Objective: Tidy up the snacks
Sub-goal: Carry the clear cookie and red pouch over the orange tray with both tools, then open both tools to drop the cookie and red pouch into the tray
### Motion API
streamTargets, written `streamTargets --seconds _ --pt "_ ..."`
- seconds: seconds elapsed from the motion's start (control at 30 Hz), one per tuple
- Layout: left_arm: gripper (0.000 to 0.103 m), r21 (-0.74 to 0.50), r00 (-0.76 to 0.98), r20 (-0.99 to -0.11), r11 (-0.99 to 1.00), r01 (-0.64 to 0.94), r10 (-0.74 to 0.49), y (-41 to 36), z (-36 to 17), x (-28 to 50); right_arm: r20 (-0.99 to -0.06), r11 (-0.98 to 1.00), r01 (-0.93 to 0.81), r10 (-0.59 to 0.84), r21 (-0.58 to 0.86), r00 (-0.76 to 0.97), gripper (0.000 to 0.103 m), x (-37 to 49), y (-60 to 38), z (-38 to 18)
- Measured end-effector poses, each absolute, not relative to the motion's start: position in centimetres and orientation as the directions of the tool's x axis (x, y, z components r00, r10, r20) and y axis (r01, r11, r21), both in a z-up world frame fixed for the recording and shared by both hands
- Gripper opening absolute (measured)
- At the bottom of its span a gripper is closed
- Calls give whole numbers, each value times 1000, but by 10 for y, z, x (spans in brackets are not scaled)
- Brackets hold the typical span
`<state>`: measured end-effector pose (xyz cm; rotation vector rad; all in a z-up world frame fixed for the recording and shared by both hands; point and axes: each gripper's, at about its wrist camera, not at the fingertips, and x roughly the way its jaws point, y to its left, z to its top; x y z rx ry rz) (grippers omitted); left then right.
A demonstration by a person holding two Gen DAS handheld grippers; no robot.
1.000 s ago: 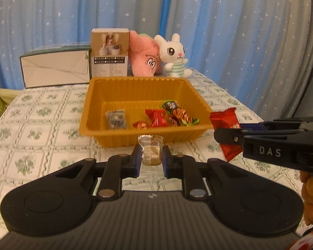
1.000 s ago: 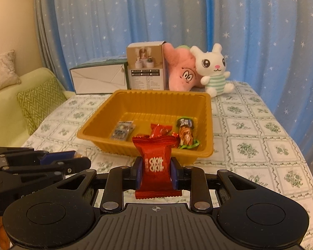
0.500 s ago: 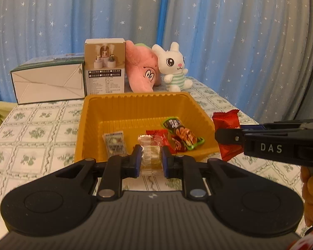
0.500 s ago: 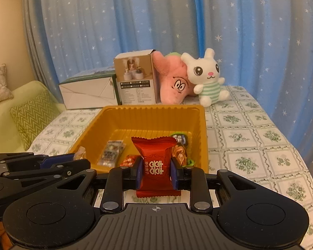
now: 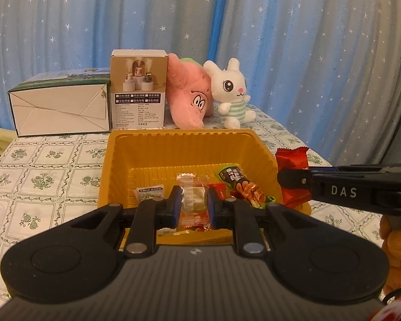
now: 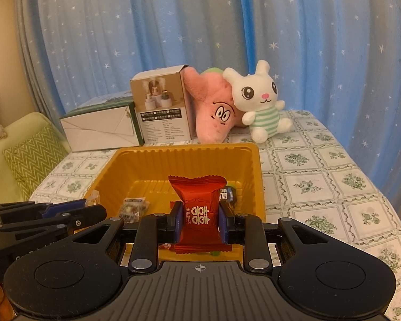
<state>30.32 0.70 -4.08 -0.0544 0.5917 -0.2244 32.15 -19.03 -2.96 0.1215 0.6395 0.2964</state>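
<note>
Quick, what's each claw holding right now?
Left gripper: closed on a clear-wrapped candy, above the orange tray.
Right gripper: closed on a red candy packet.

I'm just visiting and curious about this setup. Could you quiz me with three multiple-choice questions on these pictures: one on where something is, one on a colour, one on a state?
1. Where does the white bunny toy sit?
A. inside the tray
B. behind the tray, beside the pink plush
C. on the sofa

2. What colour is the tray?
A. orange-yellow
B. blue
C. white

3. What is the right gripper doing?
A. open, holding nothing
B. shut on the red candy packet
C. shut on the bunny

Answers:
1 B: it leans against the pink plush beyond the tray's far rim.
2 A: its walls are orange-yellow.
3 B: the red candy packet stands clamped between its fingers.
</note>
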Motion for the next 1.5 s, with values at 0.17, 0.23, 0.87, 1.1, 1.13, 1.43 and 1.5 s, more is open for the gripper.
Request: streamTargets --seconds 0.17,0.23,0.87,1.1,1.13,1.43,1.5 --pt "18 -119 801 -555 974 191 -224 11 -43 314 -569 950 -231 312 211 761 27 332 -187 -31" --pt "18 -116 800 -557 975 191 -223 12 -43 319 -570 950 -228 310 213 761 27 335 -186 -32" --pt "18 -150 801 -554 974 169 -225 27 -47 352 -592 950 -204 307 236 745 27 366 -184 -45" --pt "18 -185 796 -555 969 165 -241 32 -50 363 -593 944 -196 321 267 739 27 374 -184 -46" --pt "18 -185 795 -556 969 165 -242 32 -51 364 -593 943 -195 322 268 738 27 376 -184 -47" --pt "18 -190 793 -558 968 165 -244 32 -55 374 -603 939 -185 329 289 727 27 389 -182 -51" --pt "18 -194 794 -557 967 163 -245 32 -55 378 -605 938 -184 331 293 724 27 392 -182 -52"
